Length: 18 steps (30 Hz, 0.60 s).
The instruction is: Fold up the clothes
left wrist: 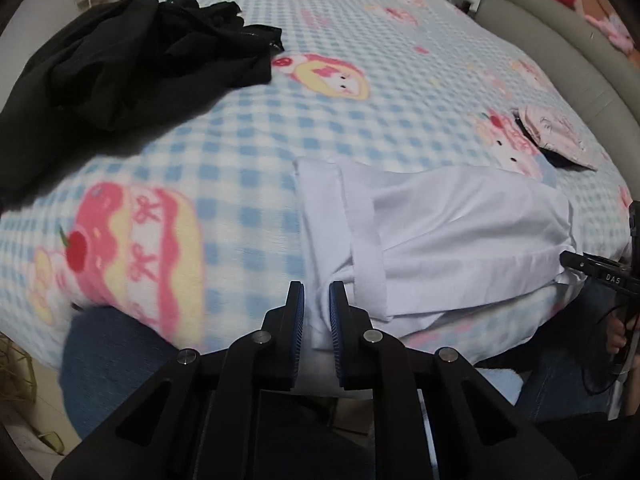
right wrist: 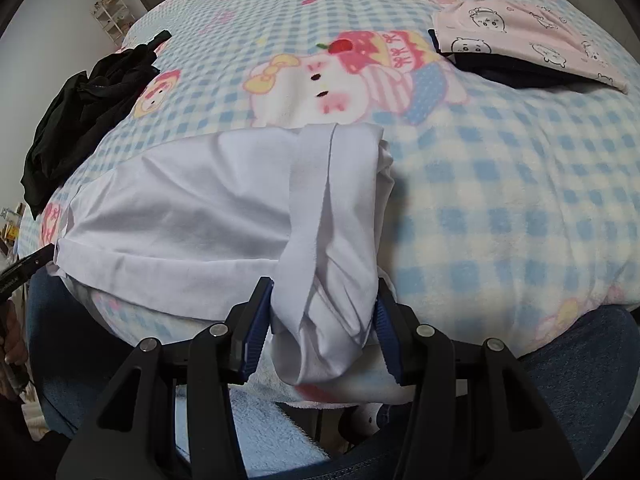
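A white garment (left wrist: 460, 232) lies partly folded across the near edge of the bed, with a folded-over band at each end. My left gripper (left wrist: 316, 286) is shut on its left end, and white cloth fills the narrow gap between the blue pads. In the right wrist view the white garment (right wrist: 180, 208) ends in a bunched roll. That roll lies between the widely parted fingers of my right gripper (right wrist: 323, 284), which is open. From the left wrist view the right gripper (left wrist: 580, 264) shows at the cloth's far right end.
The blue checked cartoon blanket (left wrist: 360, 120) covers the bed. A heap of black clothes (left wrist: 120, 60) lies at the back left. A folded pink printed garment (right wrist: 520, 40) rests on a dark one at the back right. A grey headboard (left wrist: 560, 60) curves on the right. A person's jeans (right wrist: 580, 360) press against the bed edge.
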Each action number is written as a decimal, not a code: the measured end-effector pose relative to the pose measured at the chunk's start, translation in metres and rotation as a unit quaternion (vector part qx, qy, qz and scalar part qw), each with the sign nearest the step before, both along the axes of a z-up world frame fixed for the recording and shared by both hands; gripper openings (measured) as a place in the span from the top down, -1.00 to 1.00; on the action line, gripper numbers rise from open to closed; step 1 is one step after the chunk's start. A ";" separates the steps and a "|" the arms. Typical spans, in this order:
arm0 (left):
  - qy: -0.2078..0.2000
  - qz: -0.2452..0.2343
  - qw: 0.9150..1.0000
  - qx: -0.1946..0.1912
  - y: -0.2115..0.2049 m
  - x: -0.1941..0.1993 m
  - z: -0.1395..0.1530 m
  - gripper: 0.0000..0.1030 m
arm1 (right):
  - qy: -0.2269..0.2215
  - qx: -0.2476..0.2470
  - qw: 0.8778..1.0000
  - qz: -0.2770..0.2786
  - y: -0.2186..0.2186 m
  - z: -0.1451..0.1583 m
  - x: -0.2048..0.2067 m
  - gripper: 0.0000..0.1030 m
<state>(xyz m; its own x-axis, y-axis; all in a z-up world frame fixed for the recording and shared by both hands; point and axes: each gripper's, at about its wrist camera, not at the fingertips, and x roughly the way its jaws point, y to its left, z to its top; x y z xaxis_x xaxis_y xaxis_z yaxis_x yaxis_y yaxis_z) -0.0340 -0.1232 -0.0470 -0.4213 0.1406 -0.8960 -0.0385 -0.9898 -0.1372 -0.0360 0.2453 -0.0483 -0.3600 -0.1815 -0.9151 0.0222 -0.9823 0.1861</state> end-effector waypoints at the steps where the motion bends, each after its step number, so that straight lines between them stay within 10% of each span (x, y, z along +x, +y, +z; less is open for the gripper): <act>1: -0.002 0.001 1.000 -0.010 -0.002 -0.001 0.001 0.70 | 0.000 -0.001 1.000 0.000 0.000 0.000 0.000 0.00; 6: -0.009 0.006 1.000 -0.005 0.000 -0.007 0.004 0.43 | -0.002 -0.004 1.000 -0.004 0.003 -0.001 0.003 -0.01; 13: 0.048 0.017 0.990 0.132 -0.006 -0.005 0.032 0.41 | 0.030 0.004 0.999 -0.011 0.008 0.016 0.009 0.00; 18: 0.049 -0.002 0.987 0.151 0.013 -0.032 0.016 0.41 | 0.102 -0.014 0.994 -0.040 0.031 0.060 0.007 0.00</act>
<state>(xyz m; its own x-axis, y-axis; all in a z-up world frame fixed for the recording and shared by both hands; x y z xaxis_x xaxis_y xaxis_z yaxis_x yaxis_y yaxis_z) -0.0662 -0.1101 -0.0306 -0.5032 0.3971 -0.7675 -0.0694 -0.9039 -0.4222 -0.0286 0.2762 0.0115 -0.5519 -0.1691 -0.8166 -0.0164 -0.9768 0.2134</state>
